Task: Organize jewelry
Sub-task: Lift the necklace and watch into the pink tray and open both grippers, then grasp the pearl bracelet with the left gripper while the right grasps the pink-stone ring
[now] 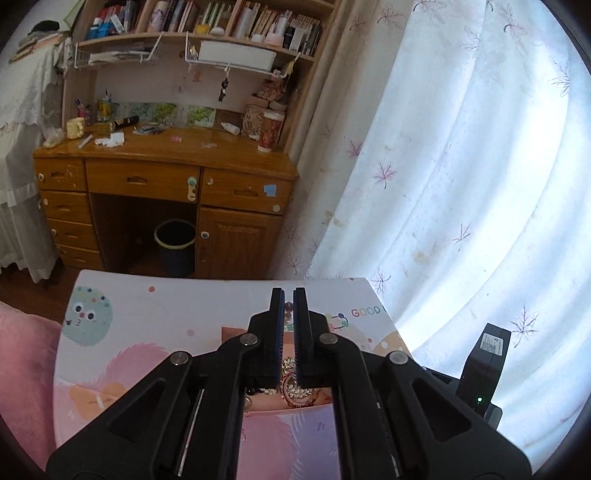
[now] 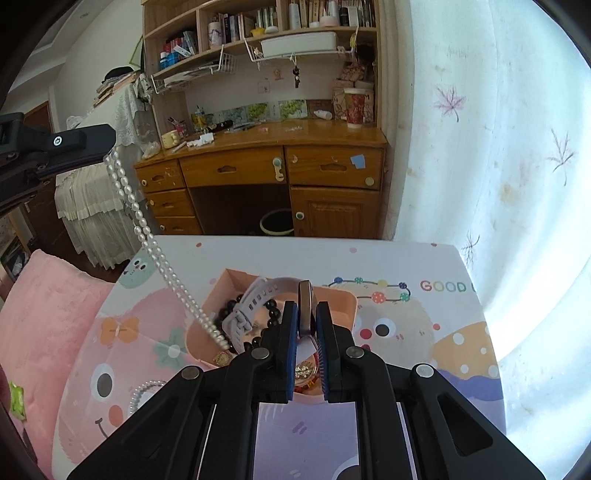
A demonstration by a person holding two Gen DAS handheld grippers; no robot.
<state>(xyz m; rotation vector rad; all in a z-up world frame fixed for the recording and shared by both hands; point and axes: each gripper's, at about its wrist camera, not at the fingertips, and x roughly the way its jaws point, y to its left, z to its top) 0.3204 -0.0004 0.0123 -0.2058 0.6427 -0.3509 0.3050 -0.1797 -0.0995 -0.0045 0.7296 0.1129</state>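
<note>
Home bedroom or kid's study room. Wooden desk w/ drawers, hutch shelves packed w/ books and bottles, bin in the kneehole. Floral curtain glowing w/ daylight. Cartoon-print table up front, pink plush cushion beside it, lace cloth draped far left.

The left gripper is held tilted downward, its fingers closed almost together with only a thin slit between the blue pads. In the right wrist view its tip is seen raised at the far left, pinched shut. The right gripper is also pitched downward, its fingers clamped from both sides.
</note>
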